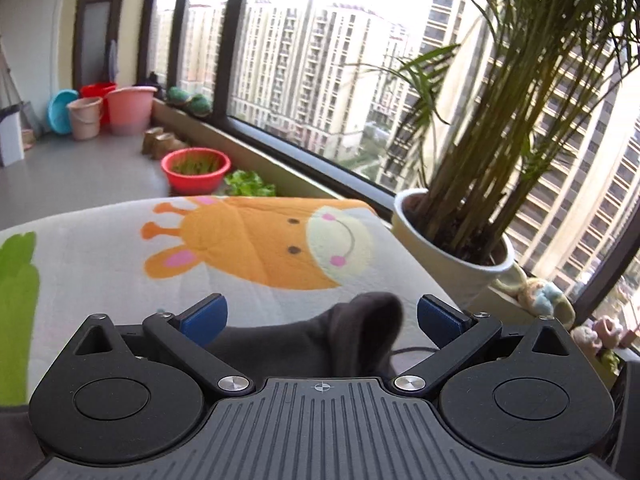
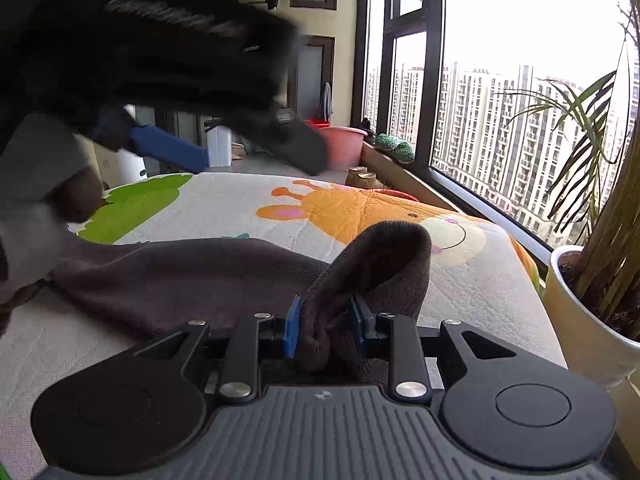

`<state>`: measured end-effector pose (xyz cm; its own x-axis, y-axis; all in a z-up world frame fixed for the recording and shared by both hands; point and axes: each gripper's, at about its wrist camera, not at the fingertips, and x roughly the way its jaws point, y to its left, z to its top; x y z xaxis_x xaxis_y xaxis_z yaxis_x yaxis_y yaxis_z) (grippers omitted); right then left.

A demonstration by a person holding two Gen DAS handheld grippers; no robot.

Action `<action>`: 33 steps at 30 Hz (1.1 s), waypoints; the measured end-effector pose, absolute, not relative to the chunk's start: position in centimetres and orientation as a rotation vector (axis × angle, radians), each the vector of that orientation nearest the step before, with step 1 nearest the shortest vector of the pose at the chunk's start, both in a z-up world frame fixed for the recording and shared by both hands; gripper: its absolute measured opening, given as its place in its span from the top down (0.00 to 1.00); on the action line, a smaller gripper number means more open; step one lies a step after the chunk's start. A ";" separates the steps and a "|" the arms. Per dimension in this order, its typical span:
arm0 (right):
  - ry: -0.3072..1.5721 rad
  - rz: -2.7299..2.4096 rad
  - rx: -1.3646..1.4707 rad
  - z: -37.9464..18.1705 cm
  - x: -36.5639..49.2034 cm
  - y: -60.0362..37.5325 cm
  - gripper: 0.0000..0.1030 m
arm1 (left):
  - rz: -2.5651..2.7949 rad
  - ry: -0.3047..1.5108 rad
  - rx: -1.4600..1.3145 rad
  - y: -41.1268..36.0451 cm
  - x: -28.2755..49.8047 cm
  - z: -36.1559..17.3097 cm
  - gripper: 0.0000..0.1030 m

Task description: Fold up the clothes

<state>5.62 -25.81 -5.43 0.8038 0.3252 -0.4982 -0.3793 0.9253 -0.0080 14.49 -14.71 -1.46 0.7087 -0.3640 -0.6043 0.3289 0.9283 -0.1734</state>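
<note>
A dark grey knit garment (image 2: 180, 276) lies spread on a quilted blanket with a cartoon giraffe (image 2: 360, 208). My right gripper (image 2: 326, 328) is shut on a bunched edge of the garment, which rises in a rounded fold just beyond the pads. In the left wrist view my left gripper (image 1: 322, 320) stands open, its blue pads (image 1: 204, 320) wide apart. The garment (image 1: 360, 332) humps up low between them without touching either pad. In the right wrist view the left gripper (image 2: 258, 164) is blurred, raised over the far left of the blanket.
A tall palm in a white pot (image 1: 452, 248) stands at the blanket's right edge, against the window. On the floor beyond are a red basin (image 1: 196, 170) and pink buckets (image 1: 130, 110). Plush toys (image 1: 540, 296) sit on the sill. A grey sleeve (image 2: 32, 160) is at the left.
</note>
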 end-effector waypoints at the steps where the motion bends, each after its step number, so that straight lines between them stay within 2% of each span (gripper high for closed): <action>1: 0.515 0.381 -0.118 -5.5 5.6 -25.6 0.75 | -0.396 0.700 -0.033 -15.9 15.3 -1.6 0.00; 5: 0.517 0.402 -0.128 -5.5 5.2 -25.7 0.75 | -0.255 0.725 0.117 -18.0 17.3 -3.7 0.00; 9: 0.528 0.457 -0.066 -5.3 4.5 -27.9 0.72 | -0.123 0.780 0.116 -15.1 18.1 -6.1 0.00; 15: 0.600 0.447 0.260 -5.5 5.5 -32.7 0.72 | -0.128 0.813 0.054 -11.9 17.2 -9.3 0.00; 23: 0.678 0.451 0.532 -8.5 8.9 -33.0 0.70 | -0.162 0.745 -0.023 -10.2 15.6 -9.6 0.00; 27: 0.715 0.450 0.668 -10.1 10.6 -33.2 0.68 | -0.185 0.694 -0.165 -7.9 14.4 -9.5 0.00; 30: 0.741 0.449 0.770 -11.2 11.8 -33.3 0.59 | -0.202 0.667 -0.333 -4.7 12.8 -8.4 0.00; 33: 0.766 0.482 0.775 -11.4 12.2 -32.7 0.59 | -0.163 0.639 -0.416 -2.4 11.1 -7.5 0.00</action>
<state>12.18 -32.70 -11.41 0.6368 0.6389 -0.4317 -0.1122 0.6307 0.7679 11.13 -2.36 -7.45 0.7934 -0.2731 -0.5440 0.0203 0.9051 -0.4247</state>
